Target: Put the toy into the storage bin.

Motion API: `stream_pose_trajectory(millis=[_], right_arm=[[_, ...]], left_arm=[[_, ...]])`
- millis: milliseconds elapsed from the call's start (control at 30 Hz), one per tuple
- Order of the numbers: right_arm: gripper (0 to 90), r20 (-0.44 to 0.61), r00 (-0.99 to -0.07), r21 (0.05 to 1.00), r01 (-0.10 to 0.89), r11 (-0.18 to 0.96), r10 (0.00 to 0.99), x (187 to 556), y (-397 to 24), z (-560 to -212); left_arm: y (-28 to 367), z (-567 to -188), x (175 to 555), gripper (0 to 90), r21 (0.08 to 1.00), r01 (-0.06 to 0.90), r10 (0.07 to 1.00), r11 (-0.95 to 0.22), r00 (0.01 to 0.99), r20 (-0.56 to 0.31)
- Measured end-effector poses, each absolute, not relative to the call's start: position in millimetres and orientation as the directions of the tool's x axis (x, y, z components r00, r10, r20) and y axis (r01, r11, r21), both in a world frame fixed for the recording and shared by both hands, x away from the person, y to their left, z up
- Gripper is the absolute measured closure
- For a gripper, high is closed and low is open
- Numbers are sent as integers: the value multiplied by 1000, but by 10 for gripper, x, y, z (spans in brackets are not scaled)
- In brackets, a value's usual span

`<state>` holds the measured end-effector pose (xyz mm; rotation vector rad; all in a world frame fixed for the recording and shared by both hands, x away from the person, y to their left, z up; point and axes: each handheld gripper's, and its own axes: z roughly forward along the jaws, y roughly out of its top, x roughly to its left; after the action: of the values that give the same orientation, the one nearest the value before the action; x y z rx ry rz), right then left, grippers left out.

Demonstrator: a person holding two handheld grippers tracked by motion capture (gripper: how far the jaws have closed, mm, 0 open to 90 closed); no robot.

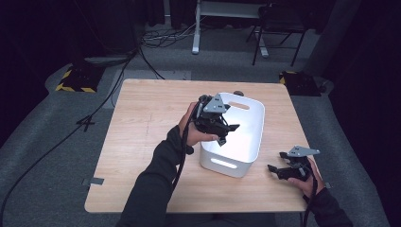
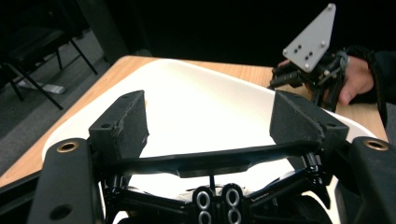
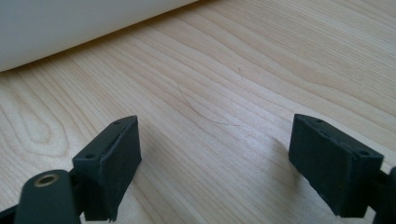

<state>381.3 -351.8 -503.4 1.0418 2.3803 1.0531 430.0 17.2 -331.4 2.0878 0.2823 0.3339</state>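
Left tool (image 1: 226,134), jaws parted and holding nothing, hangs over the white bin (image 1: 250,137) just right of tabletop (image 1: 142,142) centre, so I'd ease it straight down inside, keeping clear of the nine o'clock wall, while my right tool (image 1: 275,169) rests open at four o'clock.

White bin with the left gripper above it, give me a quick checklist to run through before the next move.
1. Left gripper over the white bin: ok.
2. Left jaws apart with nothing between them: ok.
3. Bin interior free of items: cannot tell, the left gripper hides part of it.
4. Right gripper low over the table, apart from the bin: ok.
5. Right jaws open, nothing between them: ok.
6. Bin standing upright on the table: ok.
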Motion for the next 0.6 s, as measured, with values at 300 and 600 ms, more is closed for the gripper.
stream_pose_trajectory(millis=[300, 600], right_arm=[[171, -11, -675, 743, 488, 458, 737, 3813, -3518, -5035], [171, -10, -676, 742, 489, 459, 737, 3811, -3519, -5033]], left_arm=[[153, -3444, 4343, 285, 835, 89, 330, -544, 937, 115], [138, -3483, 4351, 285, 791, 102, 323, -603, 938, 125]])
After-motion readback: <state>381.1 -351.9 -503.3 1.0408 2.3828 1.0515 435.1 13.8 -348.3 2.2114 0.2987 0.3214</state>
